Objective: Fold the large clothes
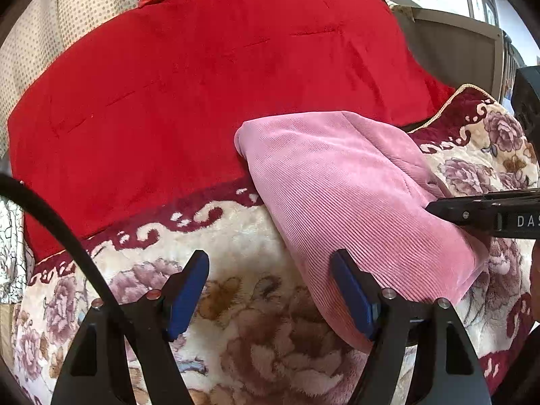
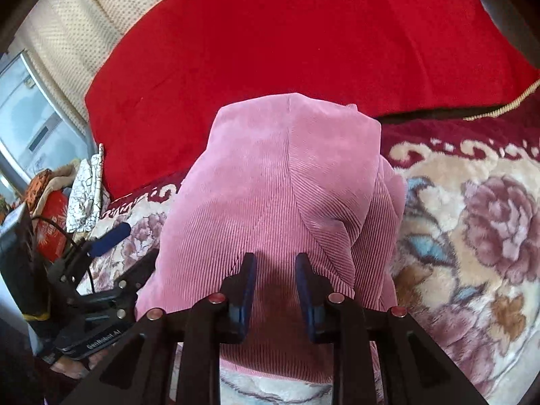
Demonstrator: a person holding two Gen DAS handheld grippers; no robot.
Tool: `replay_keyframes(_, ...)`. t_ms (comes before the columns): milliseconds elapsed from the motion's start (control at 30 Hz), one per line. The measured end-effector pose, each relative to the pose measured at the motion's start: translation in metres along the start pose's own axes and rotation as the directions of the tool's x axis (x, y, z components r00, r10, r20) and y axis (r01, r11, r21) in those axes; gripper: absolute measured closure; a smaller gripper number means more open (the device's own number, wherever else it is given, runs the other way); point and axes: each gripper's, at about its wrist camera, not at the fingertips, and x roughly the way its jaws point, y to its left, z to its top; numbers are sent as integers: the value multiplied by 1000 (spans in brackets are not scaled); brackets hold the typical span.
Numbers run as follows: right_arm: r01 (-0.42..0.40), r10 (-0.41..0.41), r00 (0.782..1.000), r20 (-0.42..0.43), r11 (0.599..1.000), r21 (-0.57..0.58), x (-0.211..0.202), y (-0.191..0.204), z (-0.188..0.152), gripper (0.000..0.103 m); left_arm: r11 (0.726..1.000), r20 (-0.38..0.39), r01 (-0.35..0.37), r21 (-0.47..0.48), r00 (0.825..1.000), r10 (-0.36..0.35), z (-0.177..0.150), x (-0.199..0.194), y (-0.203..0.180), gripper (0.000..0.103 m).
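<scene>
A pink corduroy garment [image 2: 280, 182], folded into a compact bundle, lies on a floral plush blanket [image 1: 256, 337] with its far end overlapping a red quilt [image 1: 189, 77] that covers the far part of the bed. The left gripper [image 1: 270, 290] sits at the bundle's near left edge with its fingers spread wide — one blue pad beside the corduroy, the other over the blanket, nothing pinched. The right gripper [image 2: 275, 290] hangs over the near end of the bundle, fingers a little apart (no fabric caught between them).
</scene>
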Motion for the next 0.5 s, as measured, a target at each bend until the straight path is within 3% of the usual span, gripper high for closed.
replay_keyframes(100, -16, 16, 1000, 6, 1000, 12, 1, -3, -1, 75, 1000, -3, 5, -12, 1000, -5, 1, 0, 1, 27)
replay_keyframes(500, 45, -42, 998, 53, 997, -55, 0, 8, -9, 75, 1000, 3, -8, -11, 1000, 8, 1, -1, -2, 27)
